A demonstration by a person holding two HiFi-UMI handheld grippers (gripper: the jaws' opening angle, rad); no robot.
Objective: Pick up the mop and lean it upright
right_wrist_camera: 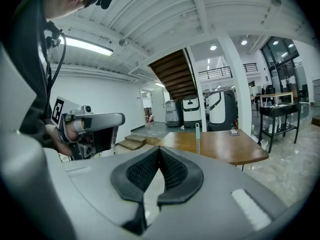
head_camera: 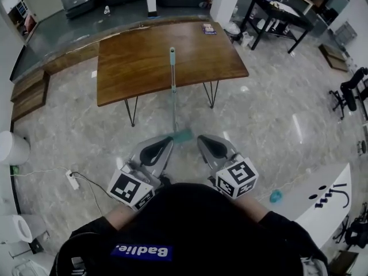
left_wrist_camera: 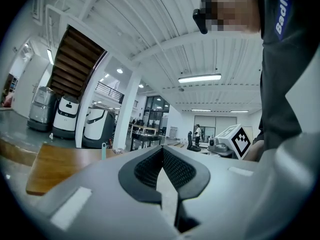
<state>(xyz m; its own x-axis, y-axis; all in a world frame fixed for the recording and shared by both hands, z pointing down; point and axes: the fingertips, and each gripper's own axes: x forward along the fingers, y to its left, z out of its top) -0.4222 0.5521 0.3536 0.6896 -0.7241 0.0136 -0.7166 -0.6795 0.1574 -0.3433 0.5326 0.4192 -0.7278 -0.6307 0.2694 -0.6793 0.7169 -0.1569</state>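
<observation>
Teal mop [head_camera: 173, 88]: upright against wooden table [head_camera: 138, 62], just ahead of our left gripper [head_camera: 167, 141] and right gripper [head_camera: 202, 140], both clenched empty. Leaning looks done; next we check steadiness.

Mop [head_camera: 173, 88] stands against table [head_camera: 138, 62] front (on floor [head_camera: 264, 125]).

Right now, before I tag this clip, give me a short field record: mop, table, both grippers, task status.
mop: mop stands upright, teal head on the floor
support: handle appears to lean on the near edge of the wooden table
left gripper: left gripper jaws together, nothing between them
right gripper: right gripper jaws together, nothing between them
contact: neither gripper holds the mop
task status: mop looks already leaned upright
</observation>
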